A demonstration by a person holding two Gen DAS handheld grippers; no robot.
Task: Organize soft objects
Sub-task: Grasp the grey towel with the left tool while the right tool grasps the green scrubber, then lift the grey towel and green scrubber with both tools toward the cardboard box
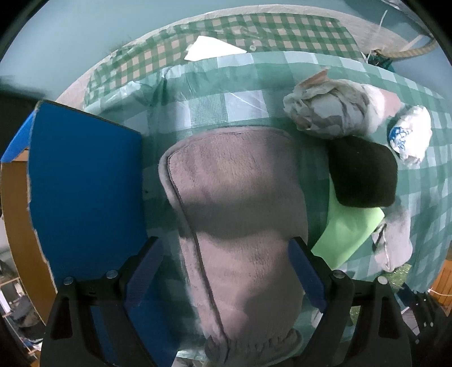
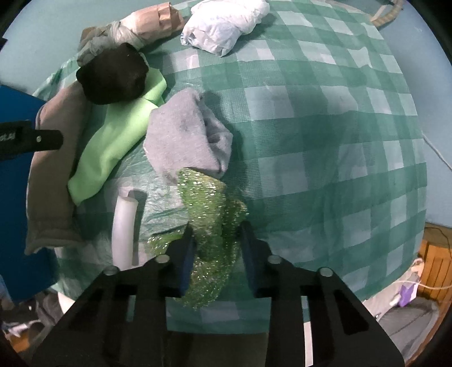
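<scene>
My left gripper [image 1: 226, 248] is open around a grey plush cloth [image 1: 234, 203] lying on the green checked tablecloth [image 1: 243, 96]; its fingers stand on either side, wide apart. My right gripper [image 2: 217, 231] is closed on a green glittery cloth [image 2: 212, 214]. A grey sock [image 2: 186, 132] lies just beyond it. A light green cloth [image 2: 113, 141] and a black soft object [image 2: 113, 76] lie to the left; both also show in the left wrist view [image 1: 347, 228] [image 1: 361, 172]. The left gripper's body shows in the right wrist view [image 2: 28, 139].
A blue cardboard box [image 1: 82, 180] stands left of the plush cloth. A crumpled grey-and-paper bundle [image 1: 330, 110] and a white plastic bag [image 1: 409, 135] lie at the far side; the bag also shows in the right wrist view [image 2: 226, 22]. A white tube [image 2: 124, 225] lies at the table's near edge.
</scene>
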